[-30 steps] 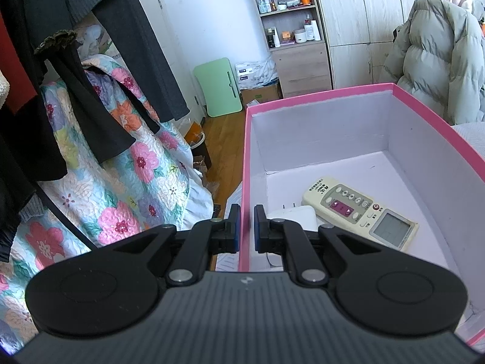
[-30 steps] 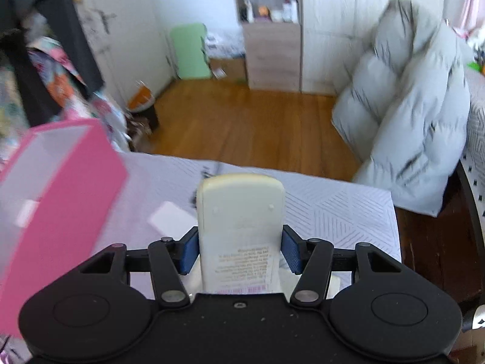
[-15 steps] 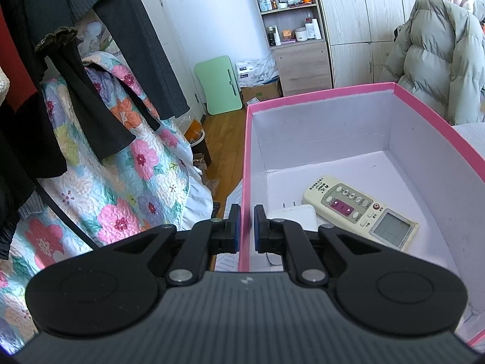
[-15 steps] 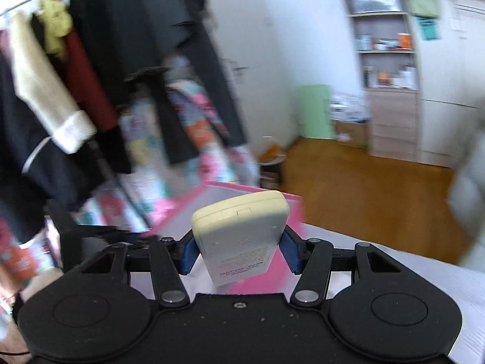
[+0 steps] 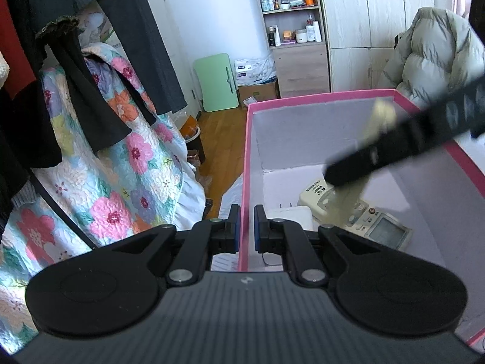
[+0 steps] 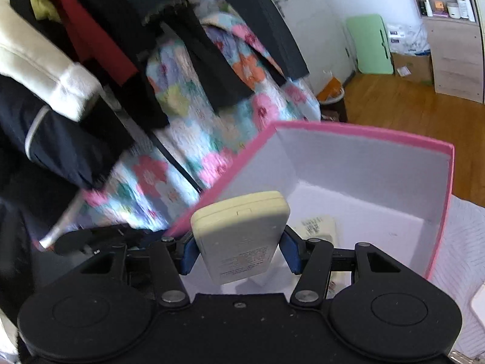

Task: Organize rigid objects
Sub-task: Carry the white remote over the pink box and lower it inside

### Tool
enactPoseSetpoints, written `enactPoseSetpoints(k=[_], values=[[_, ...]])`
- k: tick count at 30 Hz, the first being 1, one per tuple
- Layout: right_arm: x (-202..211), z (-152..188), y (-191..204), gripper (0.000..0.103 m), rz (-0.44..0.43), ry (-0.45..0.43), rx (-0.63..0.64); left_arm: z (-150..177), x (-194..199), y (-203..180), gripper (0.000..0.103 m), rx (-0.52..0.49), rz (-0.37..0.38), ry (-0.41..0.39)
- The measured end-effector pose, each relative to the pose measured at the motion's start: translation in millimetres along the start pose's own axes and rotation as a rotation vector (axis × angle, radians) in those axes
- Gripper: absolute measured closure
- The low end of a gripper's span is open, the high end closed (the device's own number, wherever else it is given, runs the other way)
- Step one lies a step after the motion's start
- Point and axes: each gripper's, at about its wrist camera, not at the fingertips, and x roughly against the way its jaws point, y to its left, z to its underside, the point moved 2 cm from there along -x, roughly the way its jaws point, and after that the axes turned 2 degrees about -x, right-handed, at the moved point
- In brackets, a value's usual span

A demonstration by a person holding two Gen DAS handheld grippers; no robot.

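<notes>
One blurred cream remote [image 5: 379, 121] behind right gripper [image 5: 357, 170].

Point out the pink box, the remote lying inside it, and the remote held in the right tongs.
pink box [image 5: 303, 98]: left wrist view, far pink rim.
remote lying inside [image 5: 385, 227]: left wrist view, its grey screen.
held remote [image 6: 242, 230]: right wrist view, middle of its cream back.

Pink box [image 6: 357, 135], white inside; cream remote [image 6: 242, 230]; floral quilt [image 5: 127, 163].
</notes>
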Motion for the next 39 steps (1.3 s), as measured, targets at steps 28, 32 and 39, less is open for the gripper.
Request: enactPoseSetpoints(k=[28,32,39], values=[[15.1,14.7,5.2,0.05,0.069,-0.022,0.129,-1.5,1.0,-2.0,0.096,-0.008,-0.006,-0.003],[55.6,27.2,3.3,0.049,0.1,-0.138,0.14,-2.5,1.0,-2.0,0.096,-0.013,-0.01,-0.003],[121.4,63.0,-16.3,0.04,0.2,-0.176,0.199,-2.9,1.1,-1.6,0.096,-0.01,-0.009,-0.003]])
